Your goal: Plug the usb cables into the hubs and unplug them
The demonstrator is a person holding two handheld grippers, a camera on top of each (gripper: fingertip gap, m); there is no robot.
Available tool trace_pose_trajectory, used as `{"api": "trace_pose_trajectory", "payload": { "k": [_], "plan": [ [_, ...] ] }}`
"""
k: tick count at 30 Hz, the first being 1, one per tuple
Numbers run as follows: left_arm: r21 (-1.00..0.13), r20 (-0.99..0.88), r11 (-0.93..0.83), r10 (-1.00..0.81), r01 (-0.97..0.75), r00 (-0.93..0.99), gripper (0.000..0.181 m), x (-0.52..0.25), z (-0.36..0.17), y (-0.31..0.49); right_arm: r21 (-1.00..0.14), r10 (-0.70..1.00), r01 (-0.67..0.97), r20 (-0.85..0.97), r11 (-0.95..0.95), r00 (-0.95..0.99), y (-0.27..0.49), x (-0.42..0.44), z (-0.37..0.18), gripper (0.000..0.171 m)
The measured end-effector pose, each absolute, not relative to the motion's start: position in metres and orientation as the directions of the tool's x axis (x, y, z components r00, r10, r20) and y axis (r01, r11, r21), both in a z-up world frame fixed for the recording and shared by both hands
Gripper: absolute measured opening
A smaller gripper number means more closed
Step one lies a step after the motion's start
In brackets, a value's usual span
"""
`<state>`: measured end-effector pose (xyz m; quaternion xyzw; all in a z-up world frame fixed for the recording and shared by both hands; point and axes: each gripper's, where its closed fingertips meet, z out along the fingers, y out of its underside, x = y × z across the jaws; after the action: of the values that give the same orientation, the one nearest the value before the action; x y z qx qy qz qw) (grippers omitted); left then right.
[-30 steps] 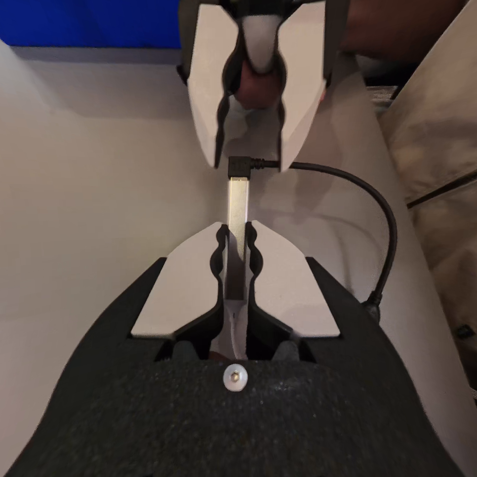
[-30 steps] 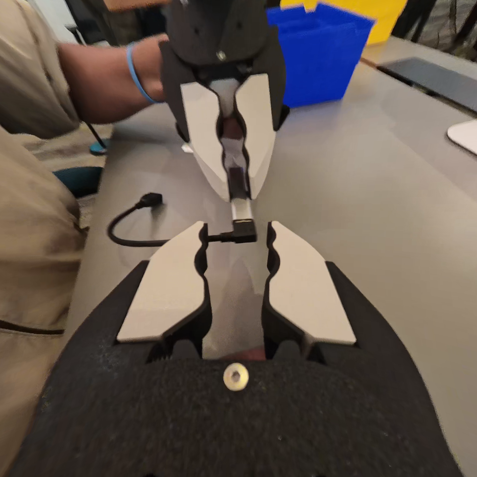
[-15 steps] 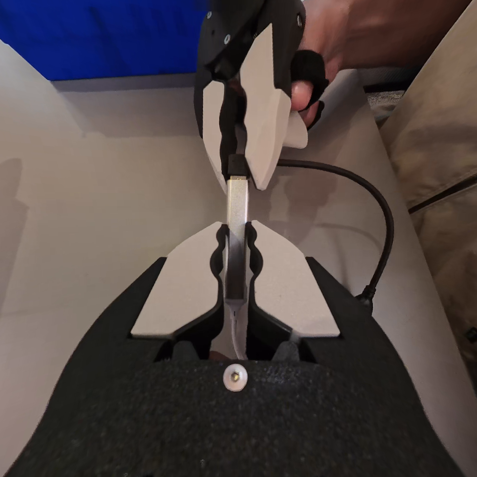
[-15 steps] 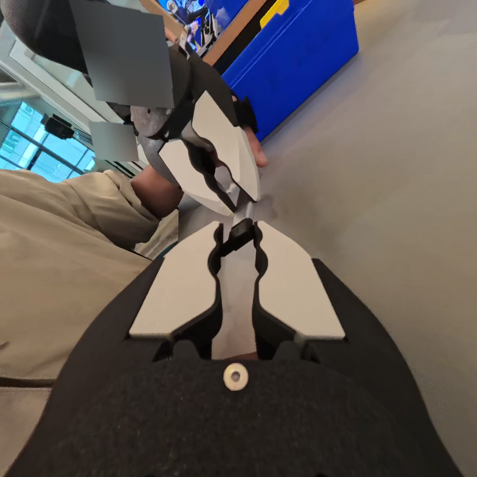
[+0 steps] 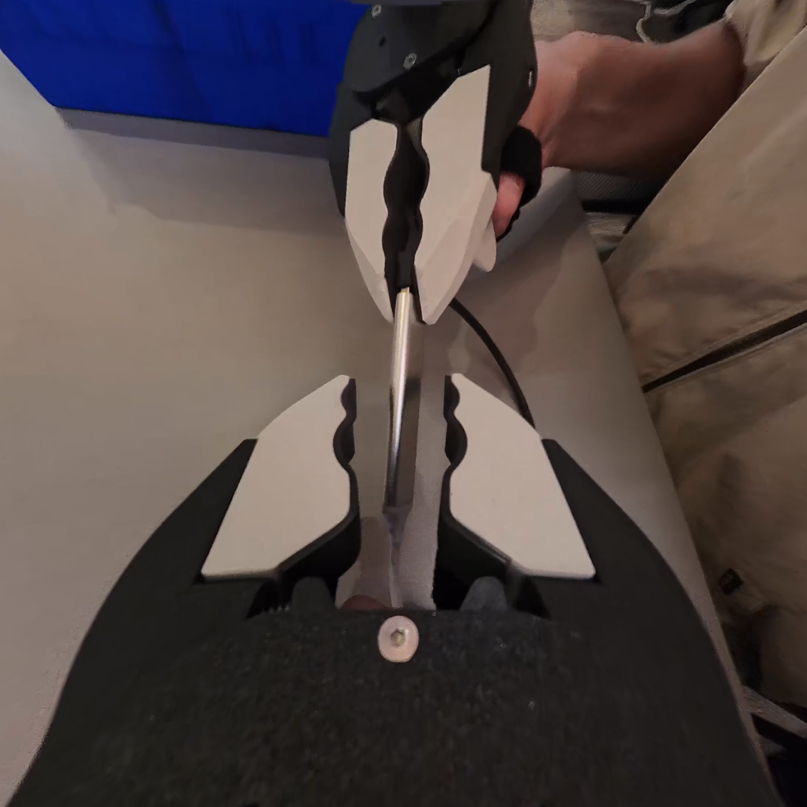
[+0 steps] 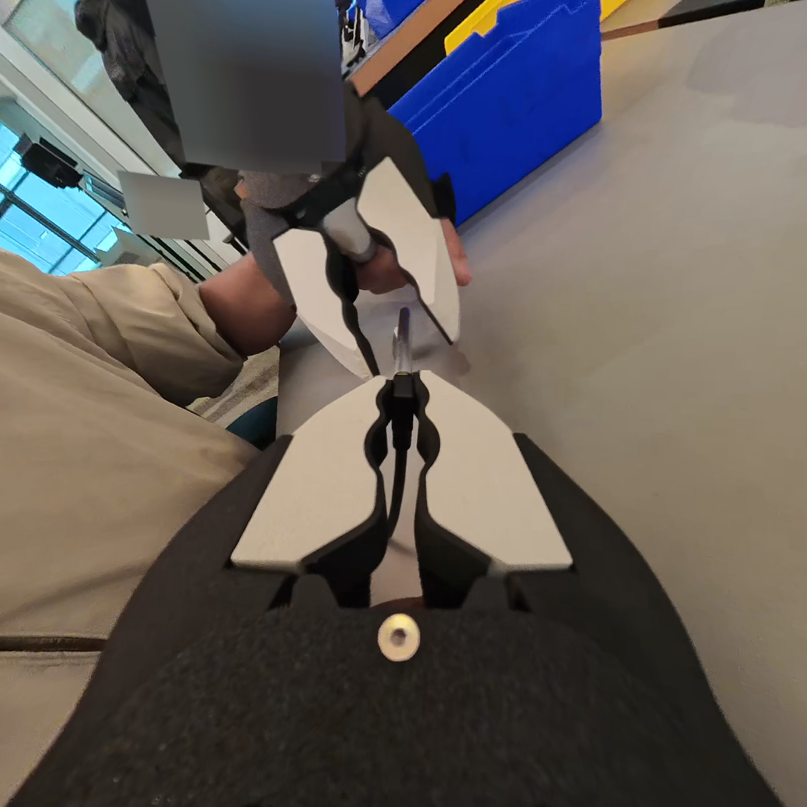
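Note:
A slim silver USB hub (image 5: 399, 393) lies edge-on between the fingers of my left gripper (image 5: 399, 380). The jaws stand apart with a gap on each side of the hub. Its white cable (image 5: 395, 559) runs back toward my palm. My right gripper (image 6: 401, 380) is shut on the black USB plug (image 6: 402, 388), which sits at the hub's far end (image 6: 401, 345). The black cable (image 6: 399, 471) runs back between the right fingers. The right gripper (image 5: 408, 312) also shows in the left wrist view, with the cable (image 5: 493, 349) curving away. The open left gripper (image 6: 408, 349) shows in the right wrist view.
A blue bin (image 6: 502, 113) stands on the grey table (image 6: 655, 305) behind the grippers, with a yellow bin (image 6: 480, 26) beyond it. The blue bin (image 5: 174, 56) also shows at the top of the left wrist view. A person's beige sleeve (image 6: 87, 393) is close on the left. Less than 4 cm separates the two grippers' tips.
My left gripper has opened off the hub. My right gripper has closed on the black plug and rolled, and the hub now shows edge-on.

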<state>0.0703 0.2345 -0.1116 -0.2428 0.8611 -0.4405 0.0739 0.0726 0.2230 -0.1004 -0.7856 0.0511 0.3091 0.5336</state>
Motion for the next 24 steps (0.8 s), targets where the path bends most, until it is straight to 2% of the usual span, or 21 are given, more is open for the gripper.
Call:
{"api": "trace_pose_trajectory", "payload": {
  "k": [3,5,10,14,15,17,21,24],
  "plan": [
    [-0.804,0.113,0.474,-0.470,-0.358,-0.875,0.032,0.073,-0.111,0.233,-0.835,0.290,-0.365,-0.500,-0.412,0.816,0.225,0.067,-0.093,0.008],
    [-0.814,0.145,0.463,-0.422,-0.350,-0.895,0.011,0.068,-0.108,0.227,-0.845,0.284,-0.344,-0.477,-0.410,0.832,0.226,0.070,-0.092,0.008],
    [-0.815,0.125,0.475,-0.415,-0.332,-0.901,0.009,0.067,-0.103,0.226,-0.892,0.325,-0.240,-0.373,-0.383,0.869,0.223,0.070,-0.086,0.008],
    [-0.814,0.103,0.484,-0.423,-0.321,-0.900,0.008,0.065,-0.097,0.230,-0.928,0.312,-0.126,-0.242,-0.351,0.919,0.218,0.077,-0.080,0.019],
    [-0.813,0.103,0.485,-0.423,-0.321,-0.900,0.008,0.065,-0.096,0.230,-0.928,0.322,-0.116,-0.237,-0.353,0.917,0.217,0.076,-0.079,0.019],
    [-0.809,0.084,0.498,-0.428,-0.313,-0.900,0.008,0.066,-0.096,0.231,-0.935,0.342,-0.101,-0.223,-0.340,0.913,0.218,0.073,-0.076,0.009],
    [-0.824,0.090,0.479,-0.419,-0.304,-0.903,0.007,0.063,-0.091,0.234,-0.960,0.354,-0.007,-0.110,-0.279,0.929,0.221,0.070,-0.069,0.008],
    [-0.827,0.097,0.473,-0.414,-0.305,-0.905,0.007,0.061,-0.091,0.237,-0.969,0.358,-0.009,-0.099,-0.246,0.929,0.223,0.068,-0.069,0.008]
  ]
}}
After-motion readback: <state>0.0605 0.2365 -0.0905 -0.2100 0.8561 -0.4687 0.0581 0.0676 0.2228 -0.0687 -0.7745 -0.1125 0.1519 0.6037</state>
